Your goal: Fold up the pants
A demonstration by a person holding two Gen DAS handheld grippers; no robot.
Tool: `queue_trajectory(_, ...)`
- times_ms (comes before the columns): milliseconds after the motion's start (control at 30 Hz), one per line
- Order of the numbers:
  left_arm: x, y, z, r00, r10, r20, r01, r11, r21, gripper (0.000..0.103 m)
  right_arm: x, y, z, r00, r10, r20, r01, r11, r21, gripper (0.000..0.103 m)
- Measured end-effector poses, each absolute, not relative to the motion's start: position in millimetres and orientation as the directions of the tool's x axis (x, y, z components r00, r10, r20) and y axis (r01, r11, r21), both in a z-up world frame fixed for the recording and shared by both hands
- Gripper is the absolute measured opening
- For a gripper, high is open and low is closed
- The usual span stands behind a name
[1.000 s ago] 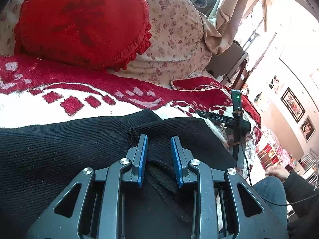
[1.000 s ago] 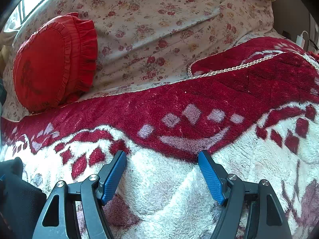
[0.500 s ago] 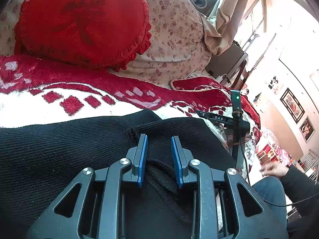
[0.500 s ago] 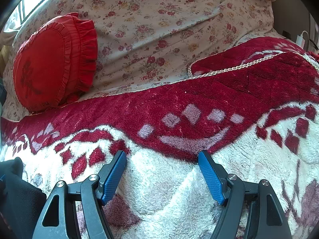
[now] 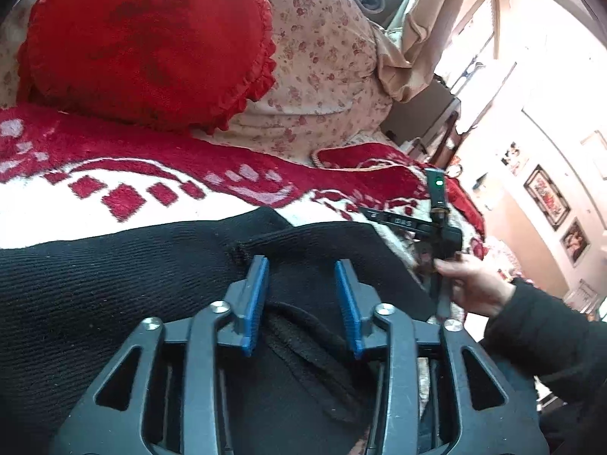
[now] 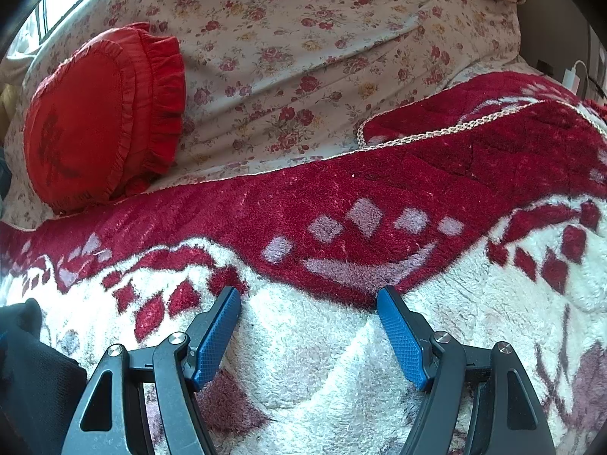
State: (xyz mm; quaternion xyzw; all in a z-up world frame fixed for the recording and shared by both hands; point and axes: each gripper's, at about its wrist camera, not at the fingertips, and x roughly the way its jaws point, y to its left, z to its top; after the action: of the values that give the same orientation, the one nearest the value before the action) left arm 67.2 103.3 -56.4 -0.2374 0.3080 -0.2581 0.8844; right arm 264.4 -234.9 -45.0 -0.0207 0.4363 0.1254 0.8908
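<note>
Black knit pants (image 5: 114,276) lie spread on a red and white fleece blanket (image 5: 95,208). My left gripper (image 5: 299,265) sits low over them, near a seam at the folded edge. Its jaws are opening, and the blue pads (image 5: 256,295) stand apart from the cloth bunched between them. My right gripper (image 6: 308,295) is open over the bare white part of the blanket (image 6: 341,341), with nothing between its fingers. In the right wrist view only a corner of the pants (image 6: 30,379) shows, at the lower left.
A round red frilled cushion (image 5: 151,45) leans on floral bedding (image 6: 303,57) at the back. At the right of the left wrist view a person's hand (image 5: 470,284) in a dark sleeve holds a black handle with a green light (image 5: 438,185). Framed pictures (image 5: 546,199) hang on the far wall.
My left gripper's jaws have spread wider and let go of the pants fold. The person's hand has come up to the black handle at the right. The right wrist view is unchanged.
</note>
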Motion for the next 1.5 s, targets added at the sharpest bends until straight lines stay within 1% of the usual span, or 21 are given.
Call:
queue_trajectory(33,68,103,-55,0.669,-0.617,-0.415,0.323,0.743,-0.586,0.049,265,-234,-45,0.589,0.200,-0.783,-0.238,0.969,0.068,0.073)
queue_trajectory(133,67,96,-51,0.656,-0.627,-0.420,0.354,0.747,-0.563,0.060,267,-231,-45,0.588,0.179,-0.789,-0.236,0.971,0.045,0.073)
queue_trajectory(267,63,84,-39,0.660,-0.573,-0.487,0.343,0.806,-0.483,0.061,262,-238,-43,0.558,0.239,-0.794,-0.226,0.965,0.132,0.073)
queue_trajectory(333,58,86,-32,0.644,-0.553,-0.529,0.323,0.823,-0.468,0.061,257,-236,-43,0.557,0.226,-0.799,-0.222,0.968,0.119,0.074)
queue_trajectory(400,48,95,-22,0.654,-0.521,-0.548,0.274,0.839,-0.471,0.061,249,-230,-43,0.563,0.196,-0.803,-0.241,0.968,0.068,0.074)
queue_trajectory(467,28,114,-13,0.710,-0.467,-0.527,0.203,0.853,-0.482,0.061,240,-227,-41,0.556,0.185,-0.810,-0.269,0.962,0.035,0.074)
queue_trajectory(533,4,136,-9,0.755,-0.391,-0.526,0.096,0.860,-0.501,0.062,235,-234,-38,0.532,0.202,-0.822,-0.262,0.963,0.067,0.074)
queue_trajectory(567,-8,146,-9,0.767,-0.368,-0.527,0.057,0.856,-0.515,0.063,231,-238,-36,0.512,0.210,-0.833,-0.254,0.963,0.086,0.074)
queue_trajectory(633,-40,168,-13,0.794,-0.321,-0.516,-0.032,0.825,-0.564,0.067,225,-244,-31,0.485,0.222,-0.846,-0.242,0.963,0.114,0.074)
queue_trajectory(700,-70,184,-20,0.815,-0.283,-0.506,-0.107,0.784,-0.612,0.068,214,-251,-24,0.473,0.215,-0.855,-0.218,0.968,0.123,0.073)
queue_trajectory(767,-104,194,-32,0.842,-0.264,-0.471,-0.162,0.707,-0.688,0.068,199,-256,-13,0.490,0.231,-0.841,-0.207,0.967,0.146,0.073)
queue_trajectory(800,-118,196,-40,0.852,-0.262,-0.452,-0.177,0.669,-0.721,0.071,193,-257,-7,0.507,0.256,-0.823,-0.218,0.962,0.165,0.073)
queue_trajectory(867,-133,195,-54,0.855,-0.254,-0.452,-0.216,0.619,-0.755,0.073,181,-256,5,0.543,0.296,-0.786,-0.246,0.951,0.188,0.073)
queue_trajectory(933,-139,194,-70,0.852,-0.262,-0.454,-0.236,0.581,-0.779,0.073,175,-254,8,0.547,0.322,-0.773,-0.250,0.944,0.217,0.073)
queue_trajectory(1000,-137,197,-80,0.848,-0.266,-0.459,-0.263,0.540,-0.800,0.073,172,-248,4,0.528,0.336,-0.780,-0.253,0.939,0.232,0.073)
queue_trajectory(1067,-131,204,-83,0.865,-0.269,-0.423,-0.253,0.494,-0.832,0.073,172,-237,1,0.513,0.331,-0.792,-0.281,0.936,0.210,0.073)
queue_trajectory(1167,-122,220,-93,0.872,-0.272,-0.407,-0.272,0.422,-0.865,0.073,168,-220,-3,0.509,0.300,-0.807,-0.339,0.931,0.133,0.073)
queue_trajectory(1200,-121,224,-96,0.883,-0.275,-0.380,-0.263,0.379,-0.887,0.073,167,-216,-5,0.502,0.292,-0.814,-0.355,0.928,0.114,0.073)
queue_trajectory(1367,-124,243,-99,0.925,-0.249,-0.287,-0.229,0.236,-0.944,0.073,171,-207,-21,0.452,0.268,-0.850,-0.372,0.924,0.094,0.073)
queue_trajectory(1433,-129,252,-98,0.935,-0.222,-0.276,-0.231,0.207,-0.951,0.073,171,-202,-29,0.439,0.234,-0.868,-0.379,0.923,0.057,0.073)
queue_trajectory(1500,-131,252,-94,0.938,-0.209,-0.277,-0.231,0.220,-0.948,0.073,170,-199,-31,0.448,0.216,-0.868,-0.393,0.919,0.026,0.073)
